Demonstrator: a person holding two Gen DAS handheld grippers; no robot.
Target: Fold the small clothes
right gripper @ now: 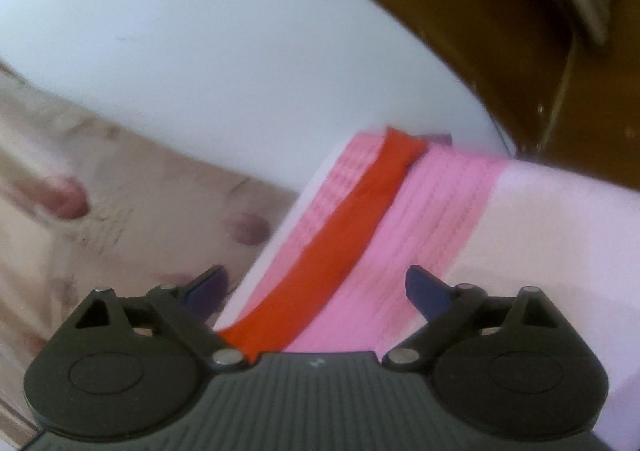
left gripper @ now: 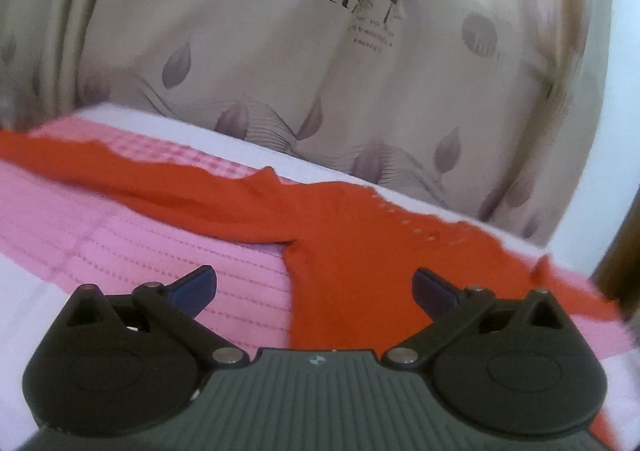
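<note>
A red-orange long-sleeved top (left gripper: 344,235) lies spread on a pink and white quilted bed cover (left gripper: 132,251). One sleeve stretches to the left, the body runs toward me. My left gripper (left gripper: 314,289) is open, its blue-tipped fingers (left gripper: 196,285) wide apart just above the top's body near the armpit, holding nothing. In the right wrist view a red-orange sleeve (right gripper: 344,235) runs away from me along the pink cover (right gripper: 436,219). My right gripper (right gripper: 316,287) is open above that sleeve and holds nothing.
A beige curtain with leaf print (left gripper: 320,63) hangs behind the bed and also shows in the right wrist view (right gripper: 100,203). A white wall (right gripper: 220,63) and brown wooden furniture (right gripper: 500,31) stand beyond the bed's far end. The bed's white edge (right gripper: 264,263) lies left of the sleeve.
</note>
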